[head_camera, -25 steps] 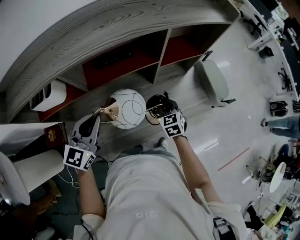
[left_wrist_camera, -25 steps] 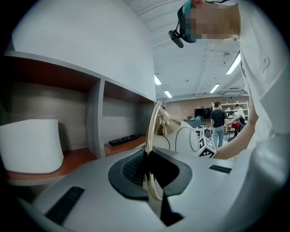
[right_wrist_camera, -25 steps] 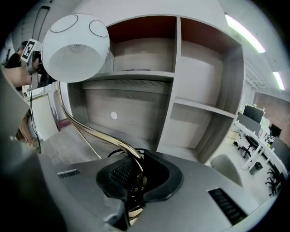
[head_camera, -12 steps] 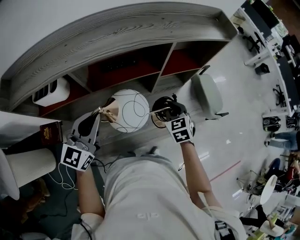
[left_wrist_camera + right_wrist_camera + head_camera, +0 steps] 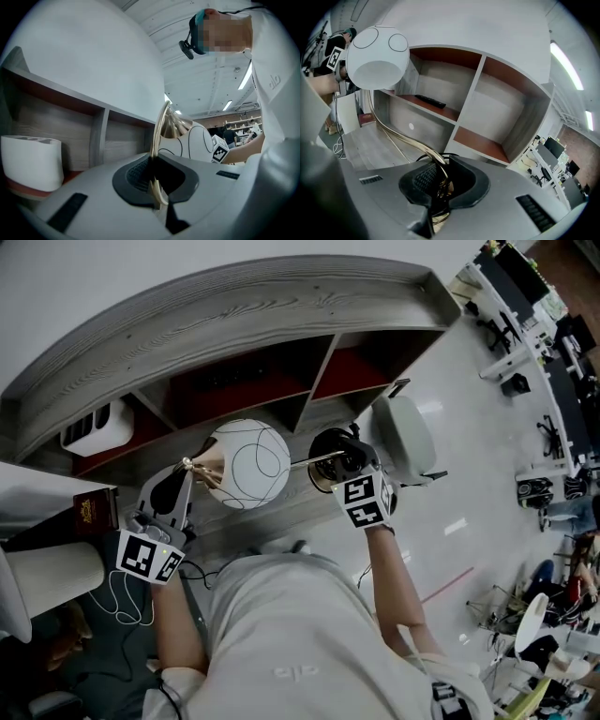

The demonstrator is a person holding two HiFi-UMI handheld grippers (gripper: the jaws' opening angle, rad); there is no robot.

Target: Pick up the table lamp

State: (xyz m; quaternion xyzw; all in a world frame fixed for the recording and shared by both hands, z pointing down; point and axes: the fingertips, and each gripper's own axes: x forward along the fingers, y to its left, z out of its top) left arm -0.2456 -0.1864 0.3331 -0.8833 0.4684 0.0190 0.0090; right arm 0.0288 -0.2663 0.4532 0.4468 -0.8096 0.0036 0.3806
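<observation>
A person stands over a grey wooden worktop with a gripper in each hand. The left gripper is clenched on a thin brass ring just beside the shade. The right gripper is clenched on the lower end of the curved brass stem, where a black cord runs. The lamp is held between them in front of the shelf, its white globe shade marked with thin black loops. Farther left in the shelf sits a white box. A black remote lies in a red-floored compartment. A grey chair stands at the right.
</observation>
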